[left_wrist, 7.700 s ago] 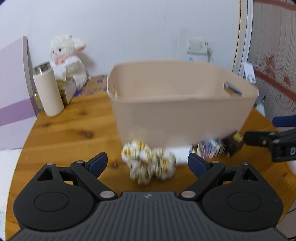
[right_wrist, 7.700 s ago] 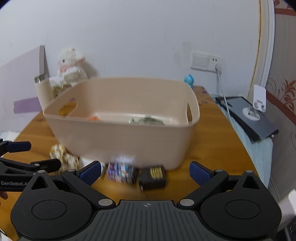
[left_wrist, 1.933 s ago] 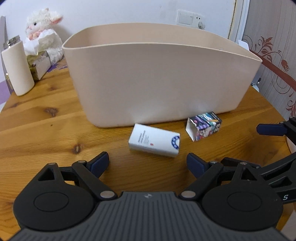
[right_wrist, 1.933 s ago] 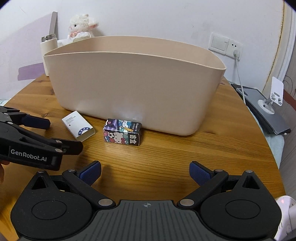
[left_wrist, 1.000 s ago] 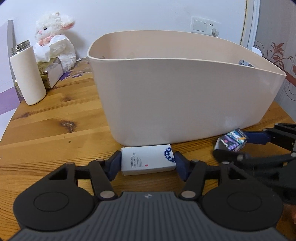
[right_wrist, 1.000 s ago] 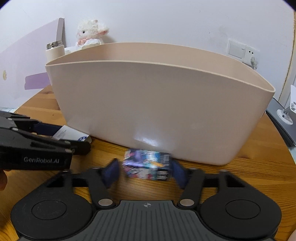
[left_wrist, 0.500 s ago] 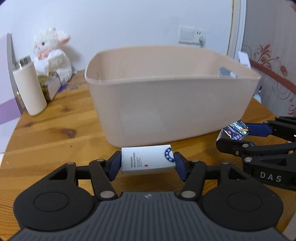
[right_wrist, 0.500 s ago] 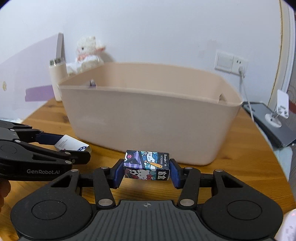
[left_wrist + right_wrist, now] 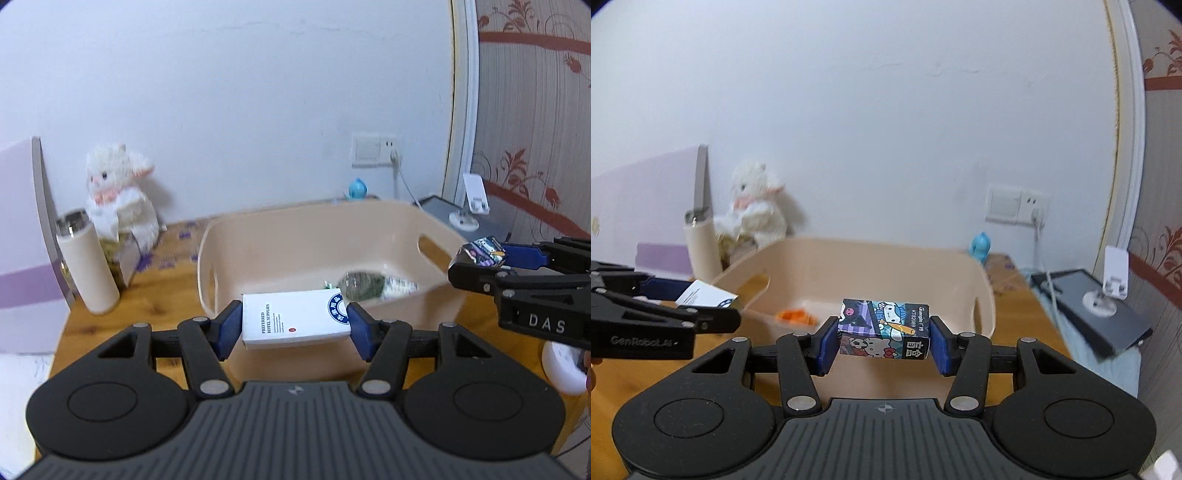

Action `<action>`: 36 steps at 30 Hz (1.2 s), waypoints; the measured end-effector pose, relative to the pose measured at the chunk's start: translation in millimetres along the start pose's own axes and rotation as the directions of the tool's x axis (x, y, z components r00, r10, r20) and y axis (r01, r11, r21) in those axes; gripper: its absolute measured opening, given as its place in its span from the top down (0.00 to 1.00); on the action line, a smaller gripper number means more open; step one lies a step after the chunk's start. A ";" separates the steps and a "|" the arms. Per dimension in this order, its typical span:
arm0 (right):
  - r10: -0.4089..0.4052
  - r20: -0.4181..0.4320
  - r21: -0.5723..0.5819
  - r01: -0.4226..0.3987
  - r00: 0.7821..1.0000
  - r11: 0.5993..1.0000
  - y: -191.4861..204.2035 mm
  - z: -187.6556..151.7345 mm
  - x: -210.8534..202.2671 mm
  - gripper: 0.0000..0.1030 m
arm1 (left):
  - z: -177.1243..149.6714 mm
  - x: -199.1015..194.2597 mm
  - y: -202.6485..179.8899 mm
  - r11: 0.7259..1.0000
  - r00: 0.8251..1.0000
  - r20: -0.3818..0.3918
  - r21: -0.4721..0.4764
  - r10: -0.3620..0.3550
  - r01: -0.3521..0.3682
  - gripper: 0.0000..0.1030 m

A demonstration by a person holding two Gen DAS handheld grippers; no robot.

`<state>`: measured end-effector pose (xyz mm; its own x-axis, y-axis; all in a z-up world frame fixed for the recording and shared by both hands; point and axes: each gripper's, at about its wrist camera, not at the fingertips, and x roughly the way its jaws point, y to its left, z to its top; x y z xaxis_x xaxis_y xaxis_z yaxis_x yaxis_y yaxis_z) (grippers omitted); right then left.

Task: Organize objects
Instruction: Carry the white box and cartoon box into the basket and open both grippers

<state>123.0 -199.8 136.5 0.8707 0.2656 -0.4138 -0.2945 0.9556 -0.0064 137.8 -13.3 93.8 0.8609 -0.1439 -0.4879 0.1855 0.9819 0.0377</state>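
Left gripper (image 9: pixel 294 328) clamped on a white rectangular cardboard box (image 9: pixel 295 324) printed with blue text, long axis crosswise between the blue pads, printed face toward camera. It is held level in the air at the near rim of the beige plastic bin (image 9: pixel 258 236). Right gripper (image 9: pixel 884 338) clamped on a small cartoon-printed carton (image 9: pixel 884 329), long axis also crosswise, likewise raised at the bin's near edge. Blurred greenish and orange items lie inside the bin, possibly wrappers. Round wooden table (image 9: pixel 166 284) below.
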 end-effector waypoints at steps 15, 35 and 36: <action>-0.042 0.030 0.102 0.038 0.999 0.994 -19.9 48.9 46.2 0.54 | 54.5 70.2 3.8 0.999 0.997 -0.053 0.000 0.054 -0.054 0.39; -0.079 -0.253 0.037 0.091 0.964 0.995 -27.6 17.8 126.0 0.51 | 22.9 157.4 -5.0 0.997 0.942 -0.328 -0.008 0.071 -0.078 0.39; -0.079 -0.252 0.037 0.091 0.964 0.995 -27.1 17.7 124.9 0.44 | 23.5 154.9 -4.7 0.997 0.944 -0.323 -0.009 0.071 -0.078 0.39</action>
<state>246.8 -190.2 101.1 0.7637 0.1487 -0.6282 -0.1996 0.9798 -0.0107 281.4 -43.1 38.5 0.6728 -0.0263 -0.7394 0.1135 0.9912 0.0680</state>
